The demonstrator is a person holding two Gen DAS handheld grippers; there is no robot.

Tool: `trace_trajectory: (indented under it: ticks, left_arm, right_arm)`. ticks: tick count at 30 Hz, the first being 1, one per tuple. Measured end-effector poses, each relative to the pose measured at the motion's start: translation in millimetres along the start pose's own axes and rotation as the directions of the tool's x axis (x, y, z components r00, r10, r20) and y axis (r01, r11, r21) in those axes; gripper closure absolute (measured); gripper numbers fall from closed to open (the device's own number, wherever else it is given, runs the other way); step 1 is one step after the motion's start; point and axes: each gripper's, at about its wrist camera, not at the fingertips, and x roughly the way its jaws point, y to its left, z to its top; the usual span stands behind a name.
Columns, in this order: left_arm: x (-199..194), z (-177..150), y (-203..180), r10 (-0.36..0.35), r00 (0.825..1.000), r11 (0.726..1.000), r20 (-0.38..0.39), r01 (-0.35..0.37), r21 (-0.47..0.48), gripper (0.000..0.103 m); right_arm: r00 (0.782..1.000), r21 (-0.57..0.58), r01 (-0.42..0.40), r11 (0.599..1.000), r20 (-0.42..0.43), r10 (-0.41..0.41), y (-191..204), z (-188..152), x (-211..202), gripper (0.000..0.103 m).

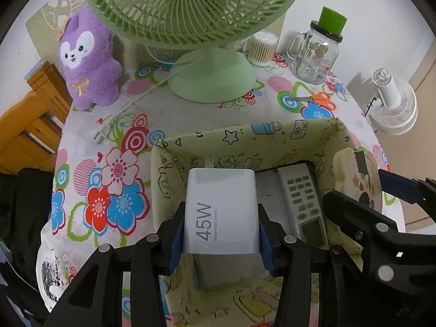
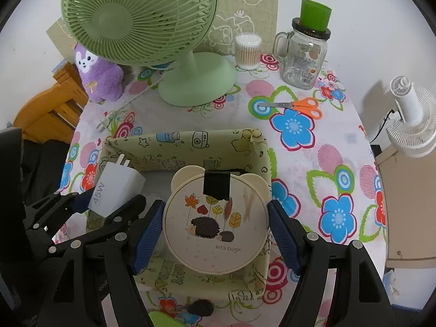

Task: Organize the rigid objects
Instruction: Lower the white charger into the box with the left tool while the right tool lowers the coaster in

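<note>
While the left wrist view has the left claw (image 1: 220, 234) clamped on the white 45W charger (image 1: 222, 209) above the fabric bin (image 1: 245, 139), where it could drop onto the remote (image 1: 302, 201) seen only here, the right wrist view shows the right claw (image 2: 216, 234) gripping the round hedgehog mirror (image 2: 216, 223) near the bin's wall, which it could snag.

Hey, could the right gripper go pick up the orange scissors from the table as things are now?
Probably not yet. The right gripper is shut on the round cream case over the fabric bin, so its jaws are taken. The orange scissors lie in the open beyond the bin with nothing around them.
</note>
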Motion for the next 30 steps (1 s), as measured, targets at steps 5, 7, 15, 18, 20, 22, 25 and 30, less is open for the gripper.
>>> trace_trajectory:
  ticks: [5, 7, 15, 18, 20, 22, 25, 30]
  left_arm:
    - [15, 4, -2, -0.016, 1.000, 1.000, -0.024, 0.016, 0.004, 0.055]
    - [18, 5, -7, -0.011, 1.000, 1.000, -0.023, 0.011, 0.020, 0.055]
    - [18, 10, -10, -0.032, 0.999, 0.999, -0.005, 0.032, 0.037, 0.032]
    - [14, 10, -10, -0.032, 0.999, 0.999, -0.001, 0.032, 0.042, 0.027]
    - [11, 9, -10, -0.034, 0.999, 0.998, 0.001, 0.034, 0.044, 0.026]
    - [6, 8, -11, -0.035, 0.999, 0.998, 0.004, 0.035, 0.050, 0.024]
    - [-1, 5, -11, 0.000, 1.000, 0.998, 0.021, -0.002, 0.062, 0.019]
    - [-10, 0, -7, -0.023, 0.999, 0.998, 0.022, 0.021, 0.065, 0.016]
  right_arm:
    - [1.000, -0.001, 0.014, 1.000, -0.010, -0.014, 1, 3, 7, 0.026]
    - [1.000, -0.003, 0.021, 1.000, -0.011, -0.021, 2, 4, 8, 0.026]
    - [0.999, 0.022, 0.032, 0.999, -0.011, -0.031, 0, 5, 9, 0.026]
    - [0.999, 0.026, 0.034, 0.999, -0.011, -0.034, 0, 6, 9, 0.026]
    - [0.999, 0.026, 0.037, 0.999, -0.012, -0.037, 0, 6, 9, 0.026]
    - [0.999, 0.028, 0.037, 0.999, -0.011, -0.037, 1, 5, 8, 0.026]
    - [0.999, 0.028, 0.035, 0.999, -0.009, -0.035, 1, 4, 6, 0.026]
    - [1.000, 0.019, 0.028, 0.999, -0.004, -0.028, 6, 3, 2, 0.026]
